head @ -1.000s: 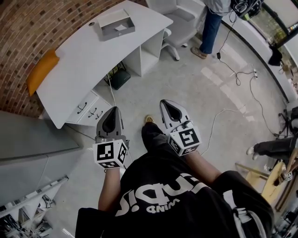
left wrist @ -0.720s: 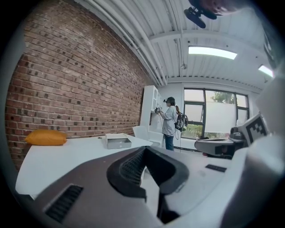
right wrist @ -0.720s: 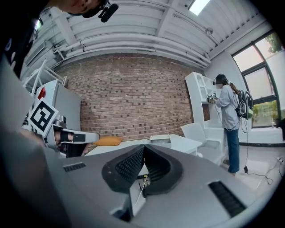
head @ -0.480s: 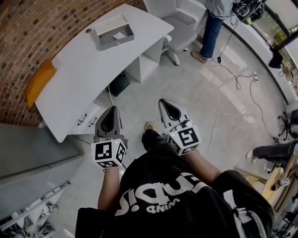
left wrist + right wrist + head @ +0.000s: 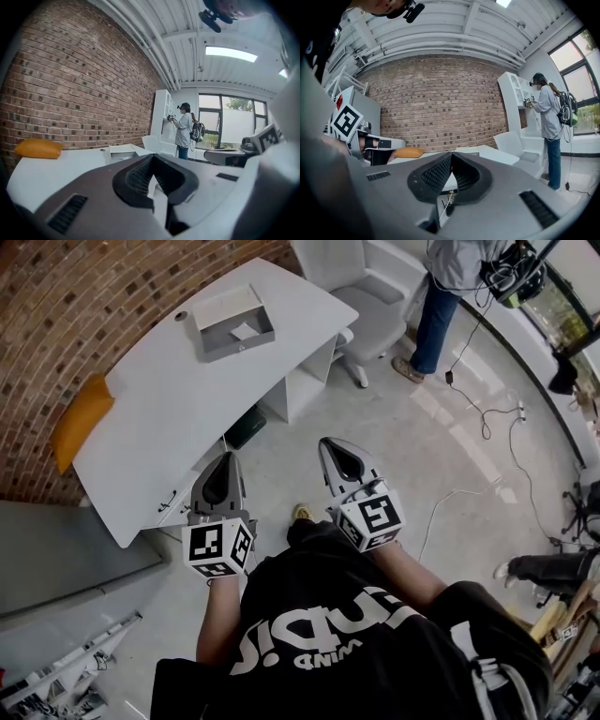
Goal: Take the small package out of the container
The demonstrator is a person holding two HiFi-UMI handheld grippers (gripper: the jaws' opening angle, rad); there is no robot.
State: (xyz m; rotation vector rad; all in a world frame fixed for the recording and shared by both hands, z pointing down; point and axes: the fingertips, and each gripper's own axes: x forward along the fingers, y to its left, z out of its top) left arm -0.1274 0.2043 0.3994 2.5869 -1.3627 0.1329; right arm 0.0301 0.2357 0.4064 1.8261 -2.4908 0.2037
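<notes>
A grey open container (image 5: 238, 346) stands on the far part of the white desk (image 5: 159, 399), and a small white package (image 5: 245, 331) lies inside it. My left gripper (image 5: 225, 457) is shut and empty, held over the floor just short of the desk's near edge. Beside it my right gripper (image 5: 330, 442) is shut too, with nothing in it. In the left gripper view the container (image 5: 123, 151) shows low on the desk beyond the closed left gripper (image 5: 152, 156). The right gripper (image 5: 451, 154) points level toward the desk and the brick wall.
An orange cushion (image 5: 82, 418) lies at the desk's left end. A white chair (image 5: 370, 310) stands right of the desk, and a person (image 5: 450, 292) stands beyond it. Cables (image 5: 487, 395) trail over the floor at right. Drawers (image 5: 169, 502) sit under the desk.
Both grippers have been carried forward toward the desk, side by side and shut. The desk and container sit closer and lower in the head view.
</notes>
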